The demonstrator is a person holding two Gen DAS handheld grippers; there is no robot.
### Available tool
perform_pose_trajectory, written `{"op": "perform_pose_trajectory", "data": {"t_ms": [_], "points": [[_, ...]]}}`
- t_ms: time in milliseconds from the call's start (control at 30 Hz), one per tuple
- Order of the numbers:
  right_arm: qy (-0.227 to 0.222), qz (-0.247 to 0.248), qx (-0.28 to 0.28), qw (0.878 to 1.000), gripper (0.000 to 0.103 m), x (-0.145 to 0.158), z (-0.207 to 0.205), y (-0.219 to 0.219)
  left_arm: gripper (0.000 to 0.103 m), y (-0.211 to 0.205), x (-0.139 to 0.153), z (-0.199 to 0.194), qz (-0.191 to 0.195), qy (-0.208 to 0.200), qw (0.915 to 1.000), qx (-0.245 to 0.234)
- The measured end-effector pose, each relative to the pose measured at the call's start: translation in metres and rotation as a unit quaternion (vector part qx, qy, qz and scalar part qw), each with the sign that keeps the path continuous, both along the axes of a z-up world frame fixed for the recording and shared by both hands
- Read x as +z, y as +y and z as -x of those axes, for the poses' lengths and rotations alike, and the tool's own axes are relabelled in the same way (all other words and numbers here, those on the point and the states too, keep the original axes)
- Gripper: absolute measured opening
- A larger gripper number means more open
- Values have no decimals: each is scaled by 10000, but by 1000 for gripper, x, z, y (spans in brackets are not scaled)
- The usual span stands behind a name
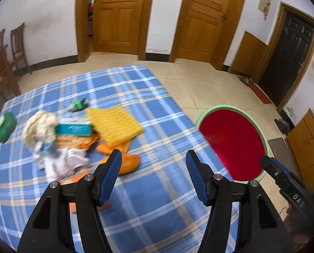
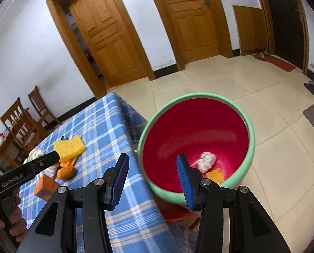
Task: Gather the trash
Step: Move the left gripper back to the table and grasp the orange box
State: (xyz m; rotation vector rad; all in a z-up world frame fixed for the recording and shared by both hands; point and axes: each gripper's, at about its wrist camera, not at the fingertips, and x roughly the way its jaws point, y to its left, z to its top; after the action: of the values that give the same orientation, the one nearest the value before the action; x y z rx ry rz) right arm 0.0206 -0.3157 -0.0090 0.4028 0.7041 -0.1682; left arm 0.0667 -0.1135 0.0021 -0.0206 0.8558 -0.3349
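A pile of trash lies on the blue plaid tablecloth (image 1: 146, 200): yellow foam netting (image 1: 114, 124), orange peel (image 1: 127, 164), a teal box (image 1: 74, 129), crumpled white paper (image 1: 59, 164) and a green bottle cap piece (image 1: 78, 105). My left gripper (image 1: 153, 172) is open and empty above the cloth, just right of the pile. My right gripper (image 2: 152, 179) is open and empty over the near rim of the red bin with a green rim (image 2: 196, 139). A crumpled tissue (image 2: 206, 161) and a piece of orange netting (image 2: 214, 175) lie in the bin.
The bin (image 1: 232, 143) stands beside the table's right edge. A green lidded tub (image 1: 4, 126) sits at the table's left. An orange carton (image 2: 46, 186) lies near the pile. Wooden chairs (image 2: 22, 122) stand at the left. Tiled floor and wooden doors lie beyond.
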Motion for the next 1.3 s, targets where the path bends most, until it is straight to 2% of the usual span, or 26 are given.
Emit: {"op": "perform_pose_trajectory", "data": {"t_ms": [333, 700, 1100, 1167, 1300], "points": [[-16, 19, 215, 9998, 52, 3, 3, 19, 66, 48, -4, 14, -37, 0, 9982, 594], [47, 25, 394, 9992, 53, 1, 2, 33, 66, 76, -27, 15, -172, 161, 9939, 1075], [171, -17, 450, 9988, 53, -4, -4, 38, 66, 73, -47, 9, 53, 422, 9949, 914], [194, -18, 472, 9987, 53, -5, -5, 40, 55, 73, -48, 9, 50, 402, 9953, 877], [227, -7, 544, 9983, 53, -5, -9, 45, 55, 76, -46, 11, 105, 371, 9956, 849]]}}
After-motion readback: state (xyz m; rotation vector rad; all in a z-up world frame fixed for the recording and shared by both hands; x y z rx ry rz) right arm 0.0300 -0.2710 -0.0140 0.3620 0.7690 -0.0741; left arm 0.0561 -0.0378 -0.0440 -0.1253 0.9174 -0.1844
